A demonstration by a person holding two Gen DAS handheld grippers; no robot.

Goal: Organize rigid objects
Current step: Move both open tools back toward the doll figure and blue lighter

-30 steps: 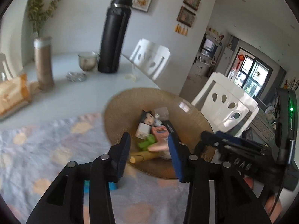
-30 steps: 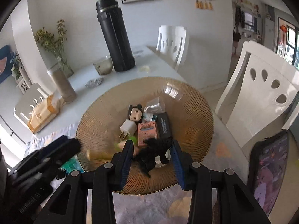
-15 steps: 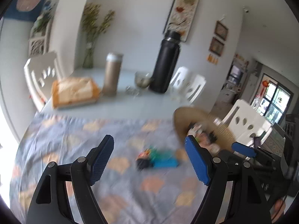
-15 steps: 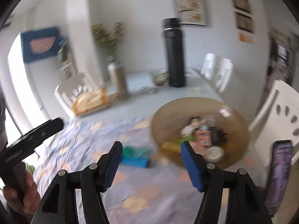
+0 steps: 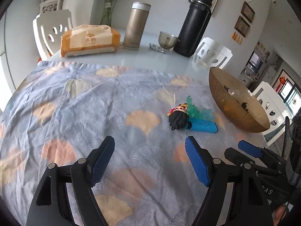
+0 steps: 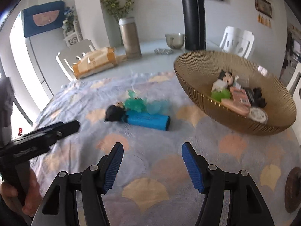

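Note:
A black-haired figurine, a teal translucent toy and a blue box lie together on the patterned cloth. A golden wire bowl to their right holds several small objects, among them a doll, a green ball and a pink box. My left gripper is open and empty, above the cloth short of the toys. My right gripper is open and empty, also short of them.
At the table's far side stand a black flask, a gold thermos, a metal cup and an orange tissue pack. White chairs surround the table. A dark disc lies at right.
Both grippers have pulled back from the bowl and opened wide. The right gripper let go of the black toy, which now lies in the bowl. Both views now face the toys on the cloth.

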